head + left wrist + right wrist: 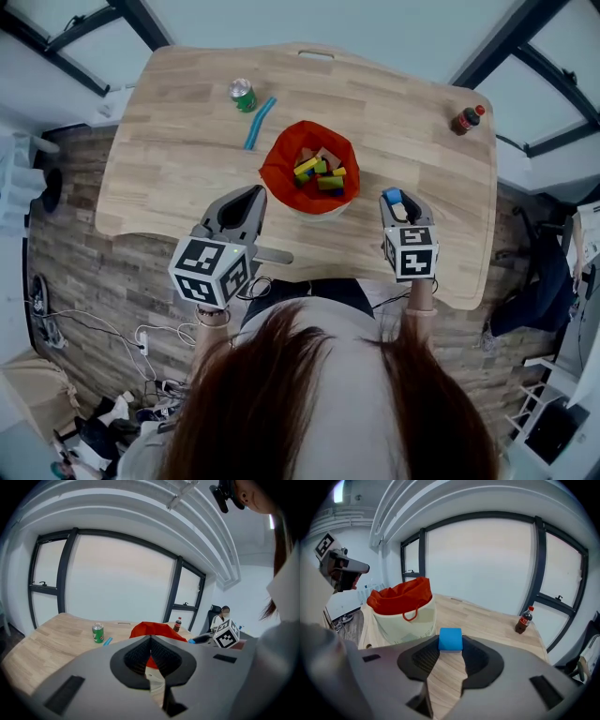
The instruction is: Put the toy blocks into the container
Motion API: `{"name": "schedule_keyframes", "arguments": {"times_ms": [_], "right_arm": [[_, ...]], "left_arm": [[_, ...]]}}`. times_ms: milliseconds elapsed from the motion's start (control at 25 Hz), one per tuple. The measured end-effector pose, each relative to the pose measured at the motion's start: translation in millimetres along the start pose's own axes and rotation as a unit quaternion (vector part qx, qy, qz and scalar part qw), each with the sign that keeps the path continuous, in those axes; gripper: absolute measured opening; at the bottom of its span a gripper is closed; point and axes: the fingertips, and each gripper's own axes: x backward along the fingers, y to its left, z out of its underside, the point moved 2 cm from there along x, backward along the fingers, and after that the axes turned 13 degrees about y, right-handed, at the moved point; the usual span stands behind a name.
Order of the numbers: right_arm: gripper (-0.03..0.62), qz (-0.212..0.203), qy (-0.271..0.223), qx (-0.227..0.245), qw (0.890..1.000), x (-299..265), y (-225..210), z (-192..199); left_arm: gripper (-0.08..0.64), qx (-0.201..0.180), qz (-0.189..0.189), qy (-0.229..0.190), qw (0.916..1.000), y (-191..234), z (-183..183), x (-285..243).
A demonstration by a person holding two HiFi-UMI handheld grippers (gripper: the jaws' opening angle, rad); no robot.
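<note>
Lower right of head view, right gripper (396, 201) points up-frame, jaws clamped on blue block (450, 639), beside red-lined container (275, 165). Left gripper (254, 194) at lower left, angled twd container, jaws together, nothing btwn.

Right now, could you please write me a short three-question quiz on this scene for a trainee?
1. True or false: the left gripper holds a block.
2. What lies beside the can?
3. The right gripper grips: A. the can B. a blue block C. nothing.

Key: 1. False, its jaws are together with nothing between them. 2. A blue stick. 3. B.
</note>
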Motion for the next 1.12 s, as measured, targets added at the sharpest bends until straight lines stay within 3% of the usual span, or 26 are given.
{"name": "schedule_keyframes", "arguments": {"times_ms": [240,560,1120], "right_arm": [[0.161,0.004,-0.031,-0.020,0.999,15,4,-10],[0.161,0.011,-0.037,-0.025,0.999,22,13,-10],[0.161,0.003,-0.076,-0.033,0.997,37,16,-36]], "left_arm": [[0.009,-0.008,0.007,-0.003,0.9999,0,1,5],[0.009,-0.017,0.014,-0.008,0.9997,-1,1,12],[0.009,-0.002,-0.007,-0.016,0.9998,13,8,26]]}}
